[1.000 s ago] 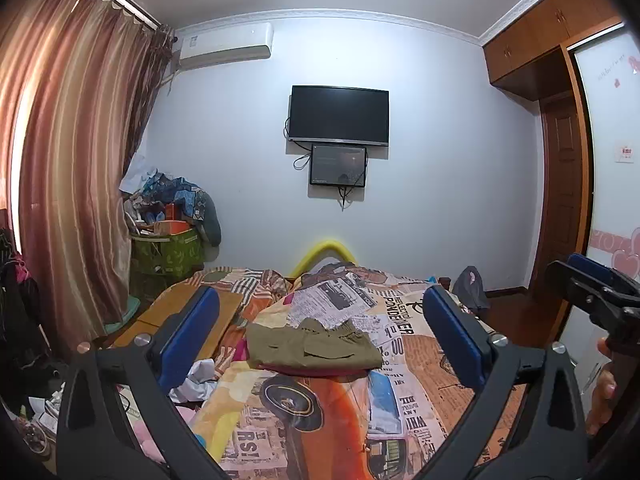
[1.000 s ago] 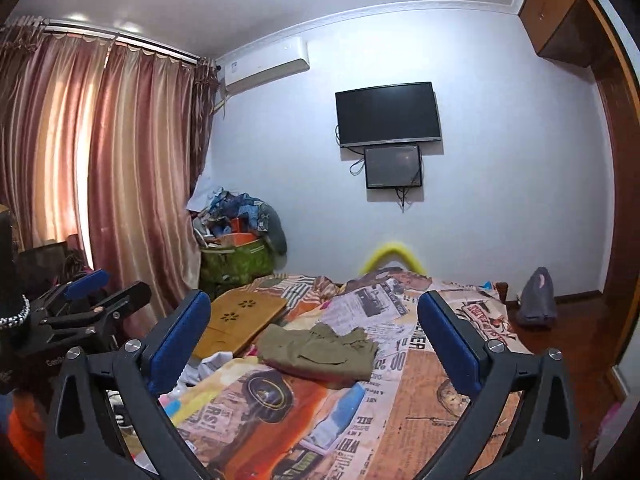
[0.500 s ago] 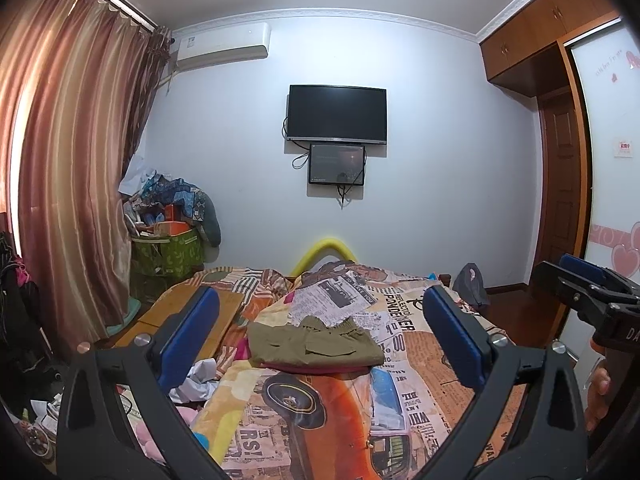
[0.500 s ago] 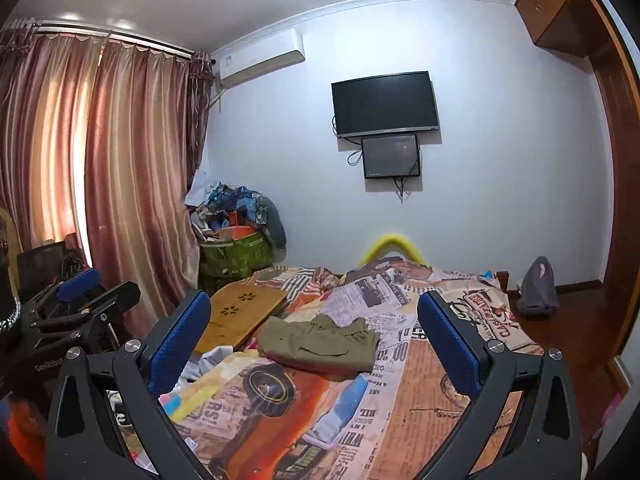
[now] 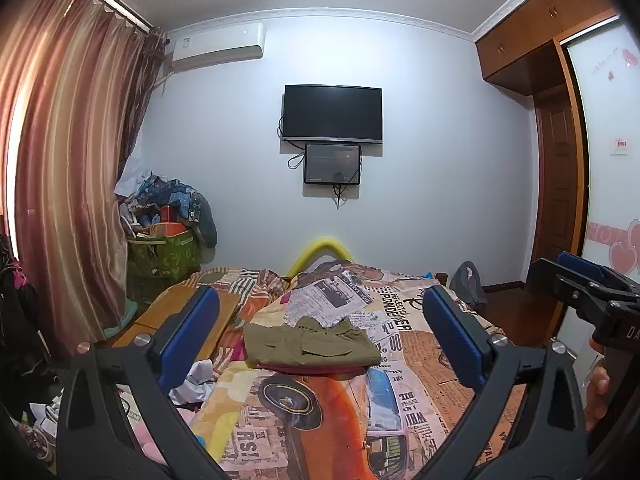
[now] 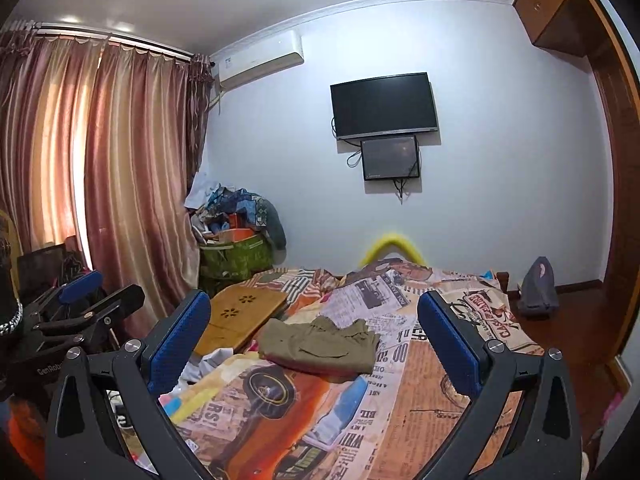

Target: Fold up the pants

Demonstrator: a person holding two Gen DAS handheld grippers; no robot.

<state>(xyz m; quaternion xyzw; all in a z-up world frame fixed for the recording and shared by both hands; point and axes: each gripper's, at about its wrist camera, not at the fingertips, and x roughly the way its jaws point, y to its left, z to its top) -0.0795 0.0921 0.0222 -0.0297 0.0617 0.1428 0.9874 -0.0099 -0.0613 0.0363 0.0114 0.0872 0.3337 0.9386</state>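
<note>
Pants (image 5: 308, 344) lie folded on bed (image 5: 420, 364), tongs apart

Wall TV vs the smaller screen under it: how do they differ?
The TV is clearly wider and taller than the smaller screen. The TV sits higher on the wall; the smaller screen hangs directly beneath it, near its bottom edge. The TV face is plain black, while the smaller screen looks greyer with faint marks. Both are dark, rectangular, wall-mounted, with cables dangling nearby.
</note>
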